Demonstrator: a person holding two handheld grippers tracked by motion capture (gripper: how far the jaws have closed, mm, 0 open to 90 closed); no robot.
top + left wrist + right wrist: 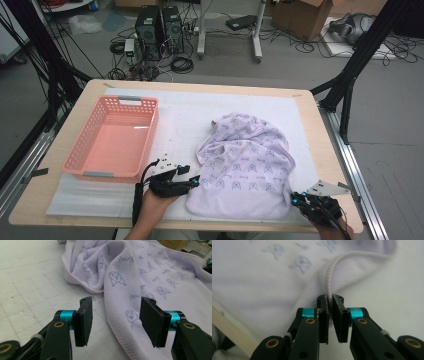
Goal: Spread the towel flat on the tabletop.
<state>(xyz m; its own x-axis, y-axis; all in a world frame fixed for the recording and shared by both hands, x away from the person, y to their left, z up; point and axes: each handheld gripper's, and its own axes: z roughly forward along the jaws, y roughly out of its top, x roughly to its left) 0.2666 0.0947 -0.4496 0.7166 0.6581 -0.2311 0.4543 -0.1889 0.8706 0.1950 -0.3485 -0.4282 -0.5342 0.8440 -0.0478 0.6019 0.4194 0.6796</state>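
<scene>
A pale lilac towel (247,162) printed with small blue figures lies rumpled on the white mat, right of centre. My left gripper (196,182) rests at the towel's near left edge. In the left gripper view its jaws stand open, and the towel's hemmed edge (117,327) runs between them without touching the pads. At the towel's near right corner sits my right gripper (295,200). In the right gripper view its jaws are shut on the towel's stitched hem (329,283), which rises in a fold from the pinch.
A pink plastic basket (85,145) stands on the left of the mat, nothing in it. The wooden table edge (330,150) runs close to the right of the towel. Computers, cables and boxes lie on the floor beyond the table.
</scene>
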